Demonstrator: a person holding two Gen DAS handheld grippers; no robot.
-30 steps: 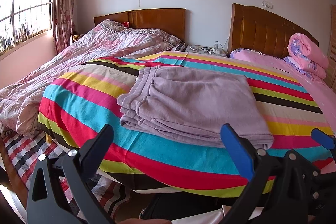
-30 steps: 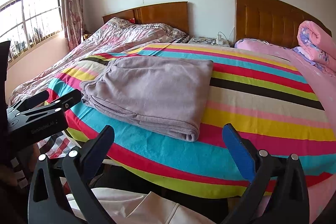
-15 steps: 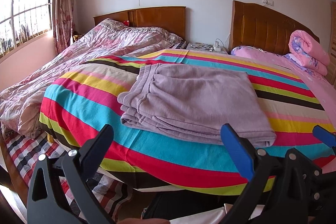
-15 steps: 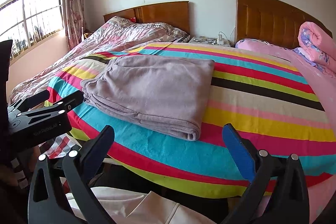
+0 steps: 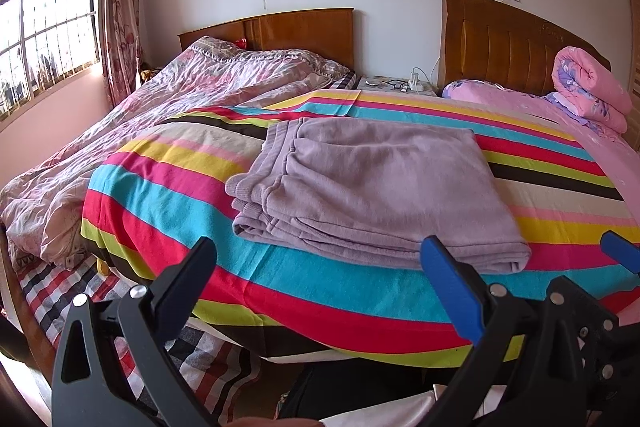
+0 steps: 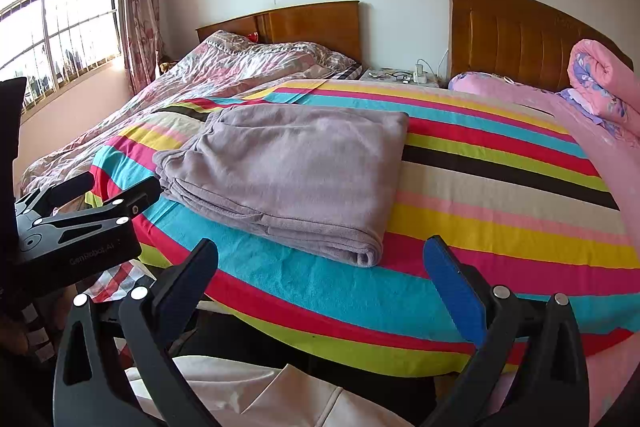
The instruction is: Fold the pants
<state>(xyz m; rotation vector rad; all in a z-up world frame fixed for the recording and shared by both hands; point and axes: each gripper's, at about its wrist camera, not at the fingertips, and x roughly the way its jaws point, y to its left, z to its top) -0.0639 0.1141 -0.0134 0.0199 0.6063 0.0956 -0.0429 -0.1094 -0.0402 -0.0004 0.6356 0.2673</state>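
The soft lilac fleece pants (image 5: pixel 372 187) lie folded into a flat layered rectangle on the bright striped bedspread (image 5: pixel 168 195), near the foot edge of the bed. Both tools hang off the bed, short of that edge, with nothing between their jaws. The left gripper (image 5: pixel 320 271) has its jaws spread wide and empty, and the bundle sits straight ahead of it, a little to its right. The right gripper (image 6: pixel 324 267) is likewise wide open and empty, and from it the pants lie ahead and to the left, their closed folded corner (image 6: pixel 368 255) being the nearest part. The stacked open edges and waistband face the left side; the long axis runs roughly across both views. Judging by this, the fold looks nearly or fully finished. If another fold is wanted, the right gripper is nearer the folded corner and the left nearer the layered edges.
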